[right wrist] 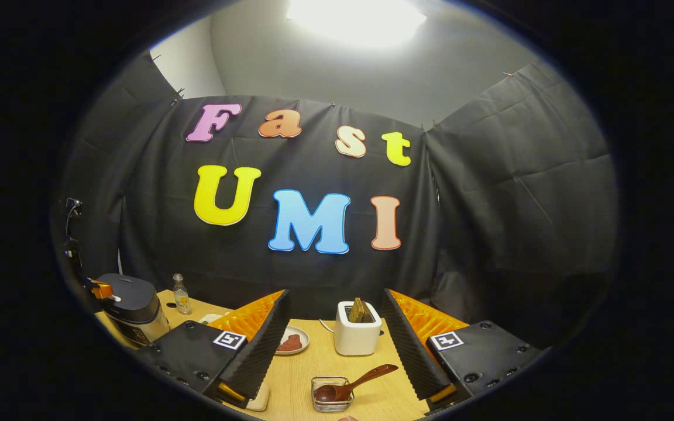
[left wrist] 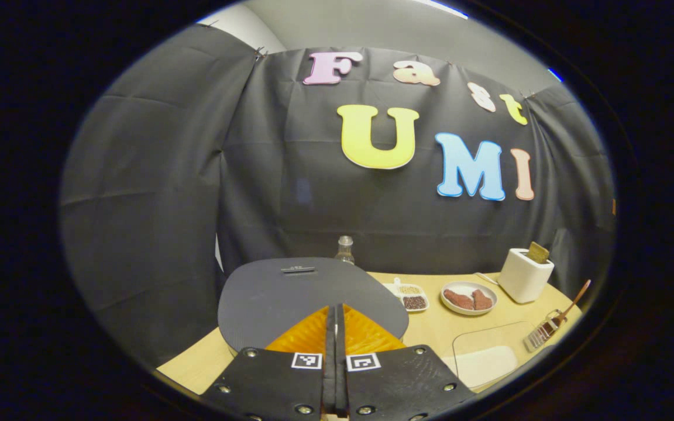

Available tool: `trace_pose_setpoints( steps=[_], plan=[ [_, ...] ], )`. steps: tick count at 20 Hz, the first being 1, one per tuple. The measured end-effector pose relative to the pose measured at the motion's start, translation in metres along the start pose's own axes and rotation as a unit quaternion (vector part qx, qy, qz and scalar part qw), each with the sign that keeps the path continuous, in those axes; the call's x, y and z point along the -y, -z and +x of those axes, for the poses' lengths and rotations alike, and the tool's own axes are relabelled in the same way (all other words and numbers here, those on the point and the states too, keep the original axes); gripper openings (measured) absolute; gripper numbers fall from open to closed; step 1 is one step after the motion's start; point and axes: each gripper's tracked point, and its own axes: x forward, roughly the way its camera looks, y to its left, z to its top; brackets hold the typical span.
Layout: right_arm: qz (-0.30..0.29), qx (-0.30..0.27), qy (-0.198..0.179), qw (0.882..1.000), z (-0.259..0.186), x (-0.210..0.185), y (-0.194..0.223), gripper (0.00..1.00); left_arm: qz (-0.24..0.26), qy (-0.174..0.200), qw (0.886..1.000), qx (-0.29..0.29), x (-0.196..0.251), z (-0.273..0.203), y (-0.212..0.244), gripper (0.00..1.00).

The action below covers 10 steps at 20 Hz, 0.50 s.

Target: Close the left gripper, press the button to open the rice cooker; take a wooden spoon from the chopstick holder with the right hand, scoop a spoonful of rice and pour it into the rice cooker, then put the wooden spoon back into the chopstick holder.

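The rice cooker [left wrist: 267, 298] stands close in front in the left gripper view, its dark grey lid down. My left gripper [left wrist: 335, 310] is shut with nothing between its fingers, the tips just over the lid's near part. In the right gripper view the cooker [right wrist: 132, 310] sits far left, with the left gripper [right wrist: 100, 289] at its top. My right gripper [right wrist: 335, 297] is open and holds nothing. Below and between its fingers the wooden spoon [right wrist: 354, 383] leans in the chopstick holder [right wrist: 332, 397]. A clear box with white rice [left wrist: 486, 358] lies near the table's front edge.
A white toaster [right wrist: 357, 334] with a slice in it stands behind the holder. A plate of red meat pieces [left wrist: 468, 298], a divided dish of grains [left wrist: 410, 295] and a small bottle [left wrist: 344, 248] sit on the wooden table [left wrist: 430, 327]. Black cloth walls close the back and sides.
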Motion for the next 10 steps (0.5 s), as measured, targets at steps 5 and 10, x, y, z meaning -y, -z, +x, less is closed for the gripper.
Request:
trace_pose_setpoints(
  steps=[5,10],
  plan=[
    [-0.003,-0.001,0.001,1.0,0.003,-0.002,-0.001,0.98,-0.006,-0.003,1.0,-0.016,-0.001,0.002,0.022,0.0],
    [0.0,-0.002,-0.006,1.0,0.005,-0.006,0.0,0.98,0.029,-0.019,0.999,-0.008,0.0,0.003,0.027,0.02]
  ],
)
